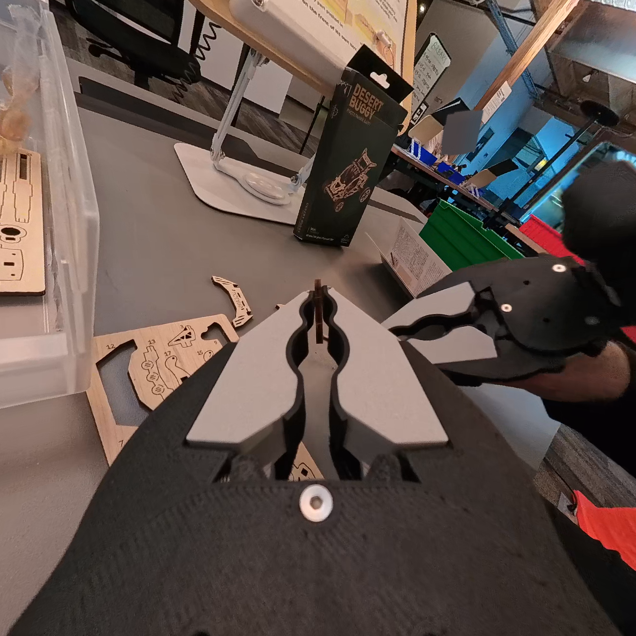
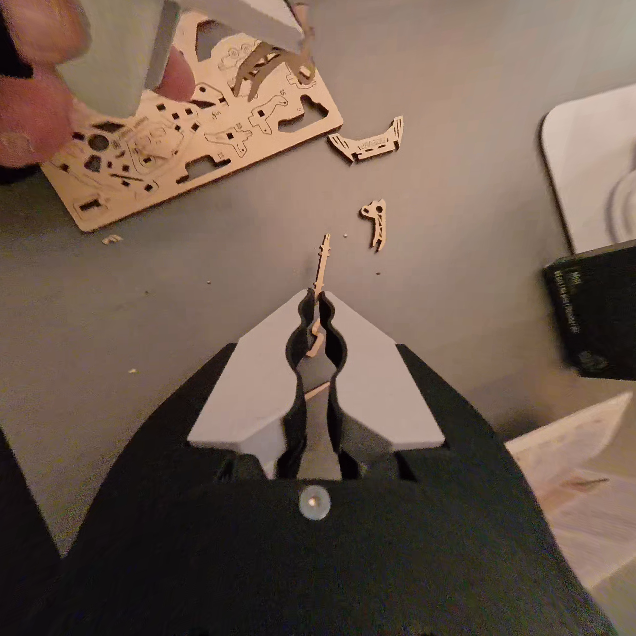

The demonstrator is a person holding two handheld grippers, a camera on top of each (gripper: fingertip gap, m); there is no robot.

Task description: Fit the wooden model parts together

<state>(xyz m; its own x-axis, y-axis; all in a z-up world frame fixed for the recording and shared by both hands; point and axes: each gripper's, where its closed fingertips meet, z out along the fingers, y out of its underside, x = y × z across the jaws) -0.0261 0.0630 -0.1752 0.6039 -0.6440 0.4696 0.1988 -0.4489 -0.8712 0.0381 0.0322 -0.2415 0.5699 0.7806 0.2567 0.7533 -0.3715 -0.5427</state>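
Observation:
My left gripper (image 1: 318, 292) is shut on a thin flat wooden part (image 1: 318, 316), seen edge-on between its pads. In the right wrist view that gripper (image 2: 299, 38) is at the top, holding a pronged wooden part (image 2: 265, 65) above the cut-out sheet (image 2: 206, 137). My right gripper (image 2: 316, 292) is shut on a slim notched wooden stick (image 2: 322, 265) that points forward over the grey table (image 2: 137, 309). The right gripper also shows at the right of the left wrist view (image 1: 392, 328), fingers together.
A curved loose part (image 2: 368, 142) and a small loose part (image 2: 375, 223) lie on the table. A black box (image 1: 347, 155) stands beyond, by a white stand base (image 1: 234, 186). A clear plastic case (image 1: 51, 206) is at the left, a folded leaflet (image 1: 413, 261) at the right.

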